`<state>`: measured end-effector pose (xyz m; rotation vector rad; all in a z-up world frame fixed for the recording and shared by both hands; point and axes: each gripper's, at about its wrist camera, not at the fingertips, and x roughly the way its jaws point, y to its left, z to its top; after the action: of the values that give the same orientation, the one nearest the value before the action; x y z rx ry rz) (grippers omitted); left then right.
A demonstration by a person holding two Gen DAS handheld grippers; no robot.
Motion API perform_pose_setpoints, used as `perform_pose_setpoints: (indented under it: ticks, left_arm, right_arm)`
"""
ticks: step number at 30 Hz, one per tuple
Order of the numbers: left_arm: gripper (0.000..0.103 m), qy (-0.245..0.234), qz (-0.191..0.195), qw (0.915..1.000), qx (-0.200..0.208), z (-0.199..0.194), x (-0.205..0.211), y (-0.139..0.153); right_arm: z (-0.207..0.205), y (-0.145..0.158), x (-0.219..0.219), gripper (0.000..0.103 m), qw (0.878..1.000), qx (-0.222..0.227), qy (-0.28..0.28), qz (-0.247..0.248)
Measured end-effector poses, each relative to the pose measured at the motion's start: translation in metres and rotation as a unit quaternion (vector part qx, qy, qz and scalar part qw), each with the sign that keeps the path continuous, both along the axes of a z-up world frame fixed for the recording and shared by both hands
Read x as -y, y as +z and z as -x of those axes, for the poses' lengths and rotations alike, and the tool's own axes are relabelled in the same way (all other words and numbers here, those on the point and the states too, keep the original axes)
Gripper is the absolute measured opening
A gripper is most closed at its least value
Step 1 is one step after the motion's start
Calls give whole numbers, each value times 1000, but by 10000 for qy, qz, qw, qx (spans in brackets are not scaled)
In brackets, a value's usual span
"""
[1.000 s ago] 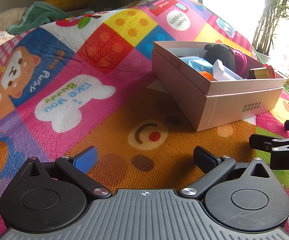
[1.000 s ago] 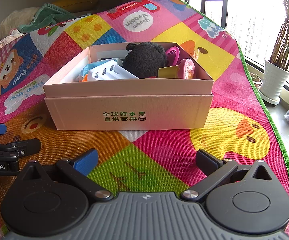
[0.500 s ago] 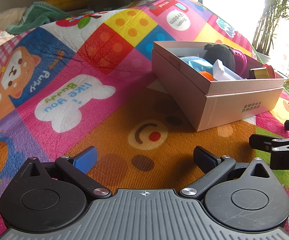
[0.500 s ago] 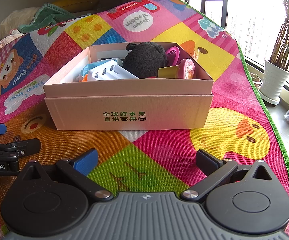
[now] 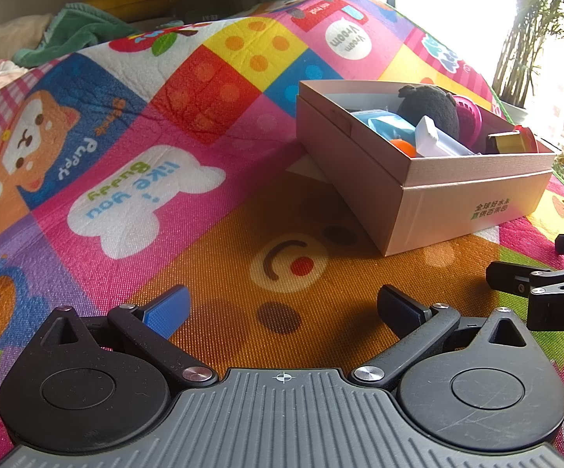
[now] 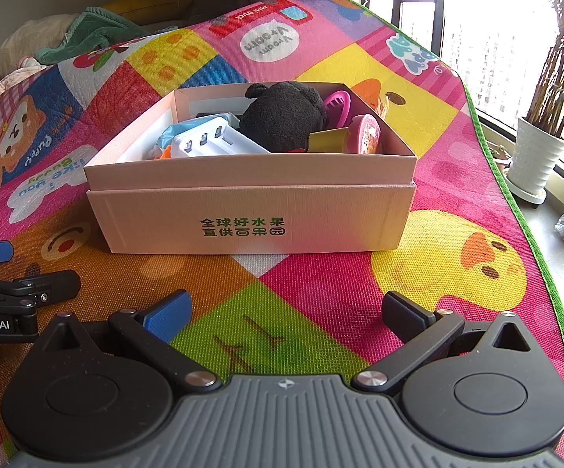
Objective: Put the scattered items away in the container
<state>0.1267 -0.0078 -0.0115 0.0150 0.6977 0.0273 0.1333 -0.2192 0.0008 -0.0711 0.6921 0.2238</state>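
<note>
A pink cardboard box (image 6: 250, 210) is sitting open on the bright play mat (image 6: 457, 265), with green printed characters showing on its near side. Inside it, a black plush toy (image 6: 282, 117) is lying near the middle, rising above the rim. Just beside the plush toy, a white charger block (image 6: 211, 142) is leaning toward the left half, with a blue packet (image 5: 385, 124) and an orange ball (image 5: 403, 147) tucked next to it. On the other side, a pink scoop (image 6: 338, 107), a gold cup (image 6: 329, 140) and a pink round lid (image 6: 366, 134) are crowding the right corner.

The left tongs (image 5: 282, 306) are hovering low over the orange patch of the mat, well short of the box, fingers spread apart and gripping nothing. The right tongs (image 6: 286, 312) are facing the box's printed side, likewise spread wide and carrying nothing. A potted plant (image 6: 535, 156) is standing on the floor beyond the mat's green edge.
</note>
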Motion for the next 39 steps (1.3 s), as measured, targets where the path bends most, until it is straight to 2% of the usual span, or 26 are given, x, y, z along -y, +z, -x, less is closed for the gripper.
perform_pose_setpoints:
  ticks: [18,25,39]
  left_arm:
    - [103,-23,85,10000,-5,0,-2,0]
    - [103,-91,39,9998,-200,6,0,3]
    - [103,-56,75,9999,-138,8,-1,3]
  right_arm:
    - [0,0,0,103,10000,0,0,3]
    - [0,0,0,103,10000,-1,0,-2]
    - [0,1,0,103,10000,-1,0,0]
